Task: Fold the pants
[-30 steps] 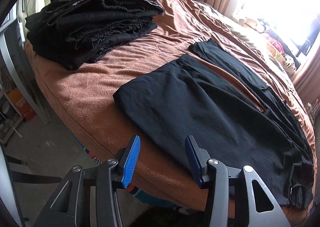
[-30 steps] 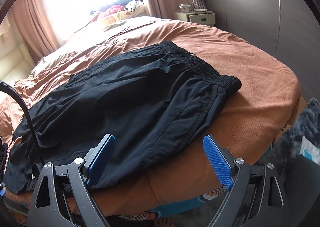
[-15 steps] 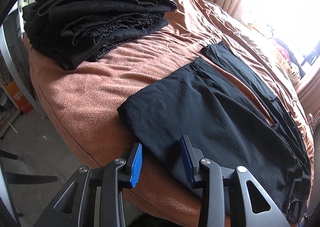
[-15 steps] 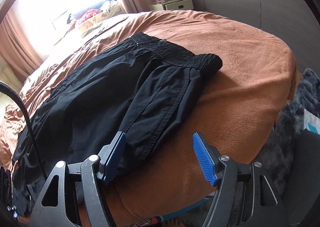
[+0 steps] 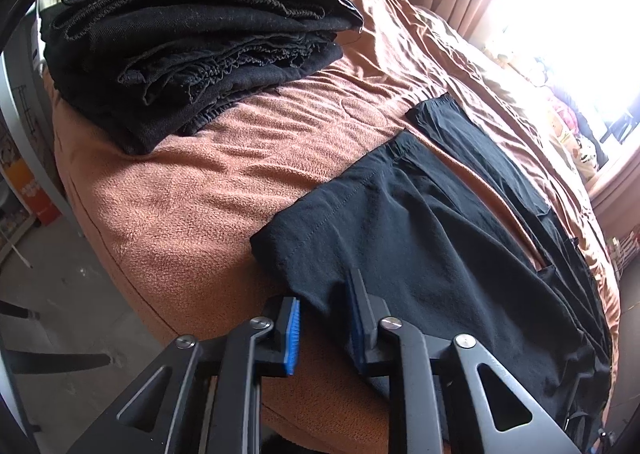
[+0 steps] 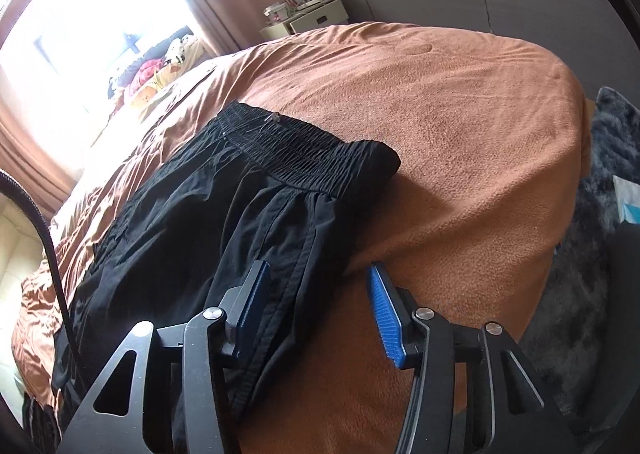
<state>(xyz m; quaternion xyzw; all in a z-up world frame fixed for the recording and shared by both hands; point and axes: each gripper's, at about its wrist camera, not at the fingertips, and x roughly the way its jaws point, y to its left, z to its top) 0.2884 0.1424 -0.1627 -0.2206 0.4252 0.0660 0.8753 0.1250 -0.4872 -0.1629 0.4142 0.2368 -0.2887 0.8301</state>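
Jaws on both grippers have just been closing, each around an edge of the black pants (image 5: 432, 254) spread flat on the brown blanket (image 5: 192, 206). At the left gripper (image 5: 326, 318) the blue pads stand narrowly apart with the near corner of the leg hem between them; whether they already pinch the cloth I cannot tell. At the right gripper (image 6: 320, 310) the gap is wider: one pad lies on the side seam below the elastic waistband (image 6: 308, 158), the other hangs over bare blanket, so nothing is gripped yet. Compared with a second ago, both tools have come in from short of the bed edge onto the garment. Judging by this, the first fold is about to start. A stack of folded dark clothes (image 5: 200, 34) sits farther back.
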